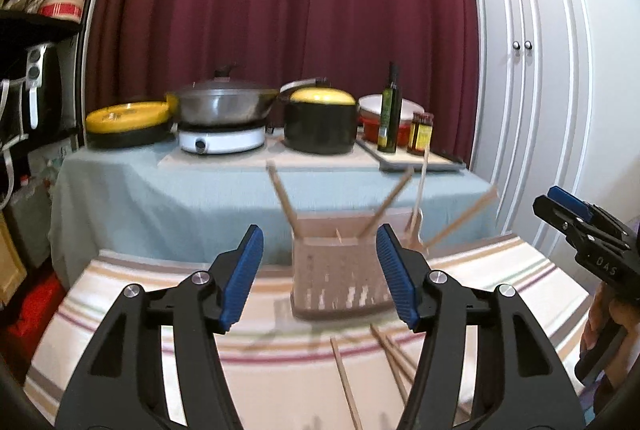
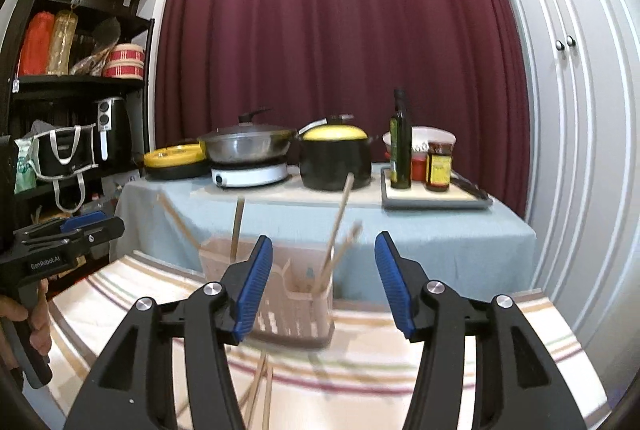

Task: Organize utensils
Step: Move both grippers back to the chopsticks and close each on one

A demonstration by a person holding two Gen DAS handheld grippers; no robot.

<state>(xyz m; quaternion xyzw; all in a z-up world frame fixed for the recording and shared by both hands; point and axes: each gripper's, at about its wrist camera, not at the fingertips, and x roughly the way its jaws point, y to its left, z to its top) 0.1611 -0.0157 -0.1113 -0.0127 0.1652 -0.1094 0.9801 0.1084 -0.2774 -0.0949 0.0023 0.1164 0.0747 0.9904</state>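
A tan slotted utensil holder stands on the striped cloth, with several wooden chopsticks leaning out of its compartments. More loose chopsticks lie on the cloth in front of it. My left gripper is open and empty, hovering just short of the holder. My right gripper is also open and empty, facing the holder from its right side. In the left wrist view the right gripper shows at the right edge; in the right wrist view the left gripper shows at the left edge.
Behind stands a blue-clothed table with a wok on a white burner, a black pot with yellow lid, an oil bottle and jars on a tray. Black shelves stand left, white cabinet doors right.
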